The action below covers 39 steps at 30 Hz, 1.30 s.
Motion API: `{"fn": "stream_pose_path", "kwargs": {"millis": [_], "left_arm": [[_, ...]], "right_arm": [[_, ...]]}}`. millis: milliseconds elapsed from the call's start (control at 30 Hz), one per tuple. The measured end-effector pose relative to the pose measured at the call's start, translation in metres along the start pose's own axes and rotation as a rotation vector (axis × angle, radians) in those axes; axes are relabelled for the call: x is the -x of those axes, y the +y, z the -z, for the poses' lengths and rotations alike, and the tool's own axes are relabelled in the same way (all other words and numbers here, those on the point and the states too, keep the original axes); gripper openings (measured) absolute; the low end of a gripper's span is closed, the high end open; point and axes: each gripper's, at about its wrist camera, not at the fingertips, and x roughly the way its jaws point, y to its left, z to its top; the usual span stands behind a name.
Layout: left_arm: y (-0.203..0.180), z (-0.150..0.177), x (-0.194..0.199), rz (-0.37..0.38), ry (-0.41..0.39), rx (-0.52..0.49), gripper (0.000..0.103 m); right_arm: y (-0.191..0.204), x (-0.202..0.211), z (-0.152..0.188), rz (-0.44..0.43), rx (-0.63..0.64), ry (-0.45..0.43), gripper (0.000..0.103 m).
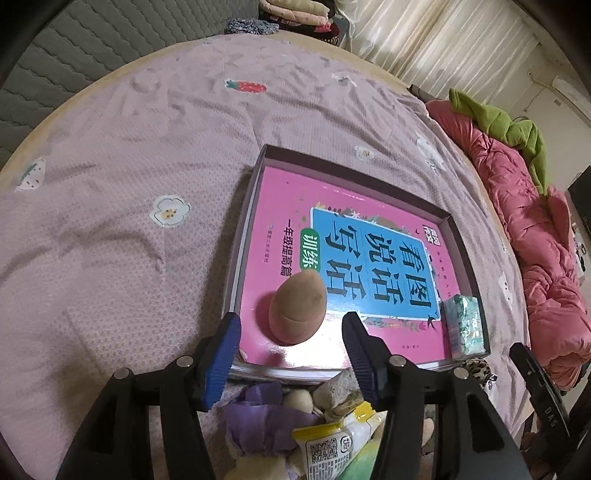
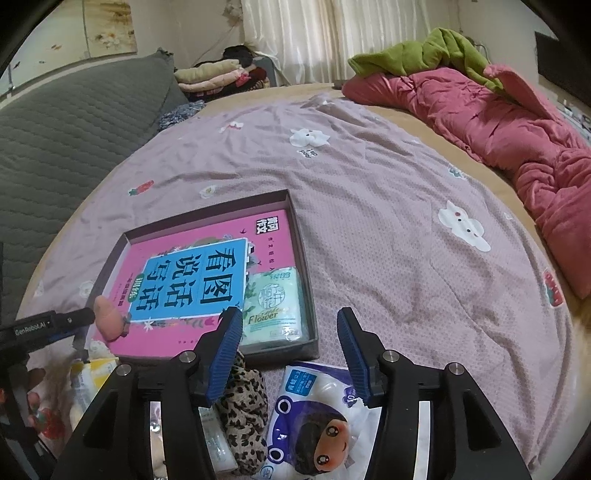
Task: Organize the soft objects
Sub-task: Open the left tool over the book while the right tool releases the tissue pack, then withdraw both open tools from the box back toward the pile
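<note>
A smooth, egg-shaped pink sponge (image 1: 297, 306) stands just ahead of the left gripper (image 1: 291, 328), whose ribbed blue jaws are spread wide and hold nothing, on the glossy pink book (image 1: 332, 236) inside a shallow cardboard box (image 1: 465, 254). Only the right wrist view shows a crinkly plastic tissue pack (image 2: 317, 417) and leopard-print cloth (image 2: 243, 406) beneath the right gripper (image 2: 290, 332), also wide open and empty, and the green tissue packet (image 2: 275, 306) just ahead.

- A home bedroom: a bed (image 2: 369, 206) with a pink flower-print sheet spreads ahead of both tongs.
- A bunched pink quilt (image 2: 517, 125) with a green blanket (image 2: 424, 51) on it lies far right of the tongs.
- Folded clothes (image 2: 214, 75) are stacked beyond the bed, left of pale curtains (image 2: 332, 33).
- A grey quilted headboard (image 2: 66, 129) stands to the left.
</note>
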Motion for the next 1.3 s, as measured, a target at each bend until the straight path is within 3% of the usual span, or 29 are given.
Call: {"fn": "stream_pose_path", "kwargs": {"millis": [433,1300], "left_arm": [[0.0,0.007,0.029,0.034,-0.039,-0.002,0.057],[0.013,0.025,0.069,0.029,-0.077,-0.003,0.058]], "right_arm": [[0.001,0.016,0.002,0.0,0.017,-0.023,0.056],[0.011,0.054,0.005,-0.021,0.054,-0.08,0.056]]}}
